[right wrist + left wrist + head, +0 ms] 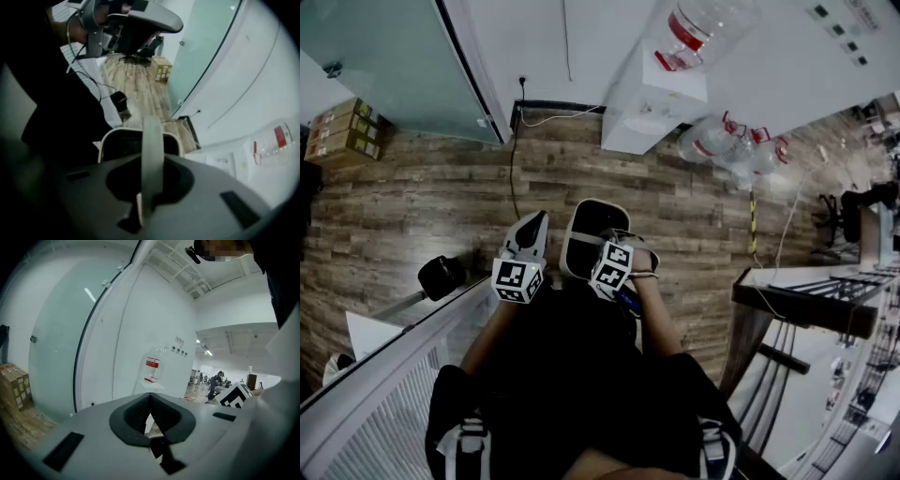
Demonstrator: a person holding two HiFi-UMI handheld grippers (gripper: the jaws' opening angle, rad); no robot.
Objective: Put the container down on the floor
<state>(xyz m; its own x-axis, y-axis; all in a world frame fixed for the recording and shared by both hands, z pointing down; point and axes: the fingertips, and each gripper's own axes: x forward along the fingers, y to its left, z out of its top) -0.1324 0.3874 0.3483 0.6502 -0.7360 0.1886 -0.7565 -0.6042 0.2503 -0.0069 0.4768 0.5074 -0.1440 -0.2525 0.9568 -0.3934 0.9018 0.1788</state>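
Observation:
The container [589, 236] is a white bin with a dark inside, hanging above the wooden floor [431, 197] in front of the person's legs. My right gripper [607, 251] is shut on the container's pale strap handle [152, 150], which runs up between the jaws. Below them shows the container's white rim [108, 137]. My left gripper [535, 227] is just left of the container and apart from it. In the left gripper view the left gripper [150, 401] has its jaws closed together with nothing between them.
A white water dispenser [652, 103] stands at the far wall, with spare water bottles [731, 145] beside it on the floor. Cardboard boxes [342, 131] sit at the far left. A desk [806, 300] is to the right and a white panel [384, 375] to the left.

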